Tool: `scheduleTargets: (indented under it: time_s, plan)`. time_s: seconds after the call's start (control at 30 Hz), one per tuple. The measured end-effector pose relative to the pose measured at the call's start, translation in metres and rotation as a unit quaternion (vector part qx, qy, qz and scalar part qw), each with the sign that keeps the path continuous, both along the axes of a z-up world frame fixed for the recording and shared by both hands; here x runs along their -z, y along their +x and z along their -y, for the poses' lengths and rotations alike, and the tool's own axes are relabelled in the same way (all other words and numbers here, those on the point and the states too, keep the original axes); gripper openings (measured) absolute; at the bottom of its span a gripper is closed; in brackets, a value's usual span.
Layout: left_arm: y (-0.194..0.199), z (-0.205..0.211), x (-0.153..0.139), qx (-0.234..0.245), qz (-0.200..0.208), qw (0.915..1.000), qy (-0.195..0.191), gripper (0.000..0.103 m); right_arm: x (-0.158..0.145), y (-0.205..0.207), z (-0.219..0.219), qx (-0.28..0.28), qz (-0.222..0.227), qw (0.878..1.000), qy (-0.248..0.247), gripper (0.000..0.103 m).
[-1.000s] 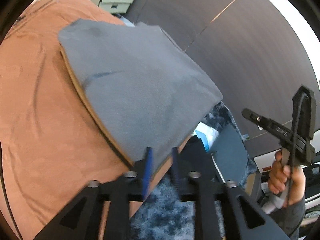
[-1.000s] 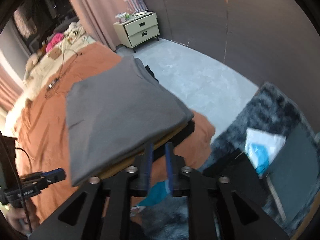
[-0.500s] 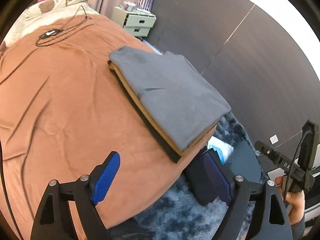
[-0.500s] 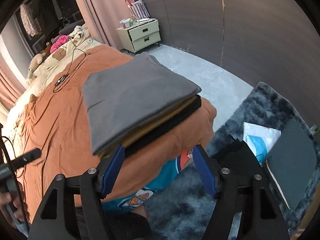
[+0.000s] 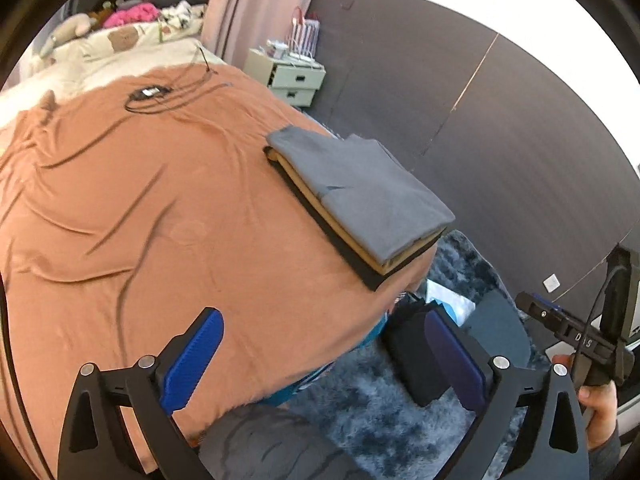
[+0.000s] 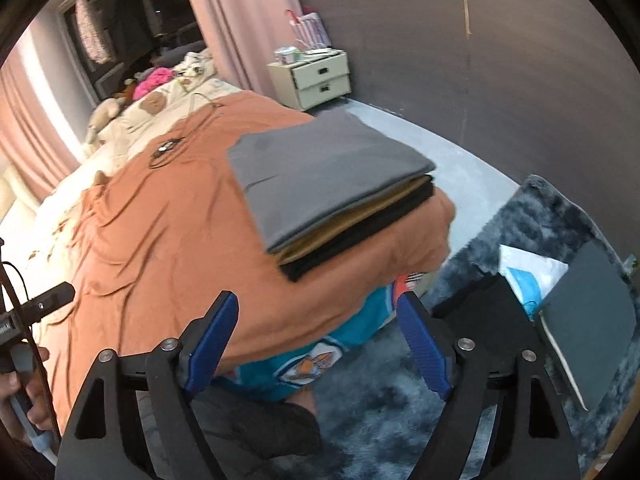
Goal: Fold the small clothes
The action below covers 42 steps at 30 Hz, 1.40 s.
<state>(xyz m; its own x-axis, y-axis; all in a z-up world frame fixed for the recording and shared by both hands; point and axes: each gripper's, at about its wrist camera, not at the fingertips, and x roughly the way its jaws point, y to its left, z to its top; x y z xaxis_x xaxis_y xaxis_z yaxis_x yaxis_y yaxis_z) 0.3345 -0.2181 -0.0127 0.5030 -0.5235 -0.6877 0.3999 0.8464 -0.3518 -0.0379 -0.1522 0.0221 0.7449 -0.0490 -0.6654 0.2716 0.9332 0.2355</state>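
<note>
A folded grey garment (image 5: 360, 188) tops a neat stack with a tan piece and a black piece under it, at the corner of the bed's orange sheet (image 5: 140, 220). The stack also shows in the right wrist view (image 6: 320, 172). My left gripper (image 5: 320, 356) is open and empty, pulled back over the bed's near edge. My right gripper (image 6: 316, 340) is open and empty, below and in front of the stack. The right gripper's body shows at the right of the left wrist view (image 5: 580, 332).
A dark blue shaggy rug (image 6: 552, 220) holds a black item (image 5: 416, 352), a grey pad (image 6: 588, 312) and a white-blue bag (image 6: 528, 272). A teal printed cloth (image 6: 320, 356) hangs under the sheet. A cream drawer unit (image 6: 316, 78) stands by the dark wall. A cable (image 5: 160, 96) lies on the bed.
Both grippers were shut at the stack's near edge, then opened and drew back and up. The grey garment now lies flat on the stack.
</note>
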Motion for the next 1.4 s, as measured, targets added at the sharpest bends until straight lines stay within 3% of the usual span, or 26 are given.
scheduleTargets:
  time_s: [0.23,0.53,0.93,1.03,1.4]
  plan:
    - [-0.046,-0.041,-0.012,-0.026,0.044,0.9986,0.013,0.103,-0.004,-0.033,-0.017,-0.015,0.024,1.000,-0.011,0.081]
    - [-0.107,-0.099,-0.024,-0.097,0.099,0.9901,0.023,0.103,0.002,-0.070,-0.052,-0.031,0.054,0.997,-0.038,0.103]
    - [-0.182,-0.145,-0.027,-0.165,0.158,0.9720,0.054,0.102,0.029,-0.100,-0.097,-0.096,0.107,0.988,-0.049,0.103]
    - [-0.202,-0.153,-0.027,-0.178,0.173,0.9668,0.060,0.103,0.036,-0.106,-0.107,-0.107,0.116,0.985,-0.073,0.103]
    - [-0.258,-0.167,-0.018,-0.203,0.196,0.9565,0.075,0.103,0.048,-0.145,-0.134,-0.121,0.147,0.977,-0.093,0.103]
